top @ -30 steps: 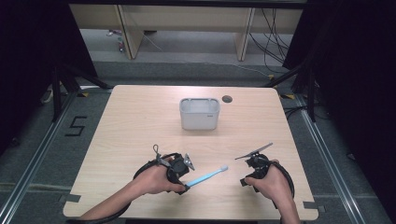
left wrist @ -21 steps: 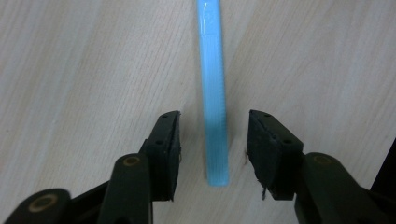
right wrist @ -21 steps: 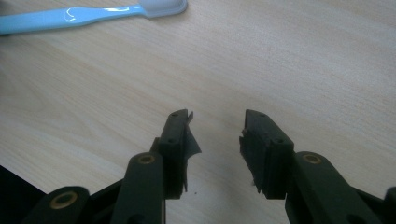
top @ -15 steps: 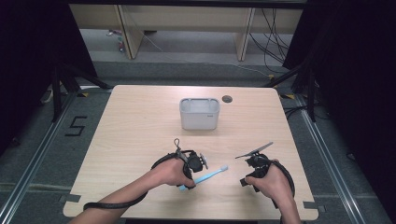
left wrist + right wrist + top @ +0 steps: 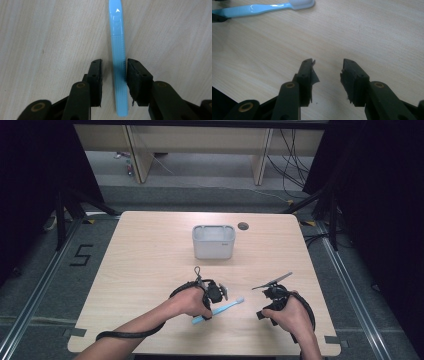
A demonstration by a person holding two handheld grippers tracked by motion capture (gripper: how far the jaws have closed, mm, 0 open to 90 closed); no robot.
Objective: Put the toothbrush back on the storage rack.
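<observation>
Left hand-held gripper (image 5: 113,75), jaws just closing around the toothbrush (image 5: 118,65) handle, one pad apparently touching: off-centre closure could skid it toward 12 o'clock.

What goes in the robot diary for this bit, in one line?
left gripper: closing round toothbrush, gap on one side | right gripper: open, empty | toothbrush: flat on table | bin: untouched

A taped "5" on the grey floor (image 5: 80,255), left of the table (image 5: 150,270).
</observation>
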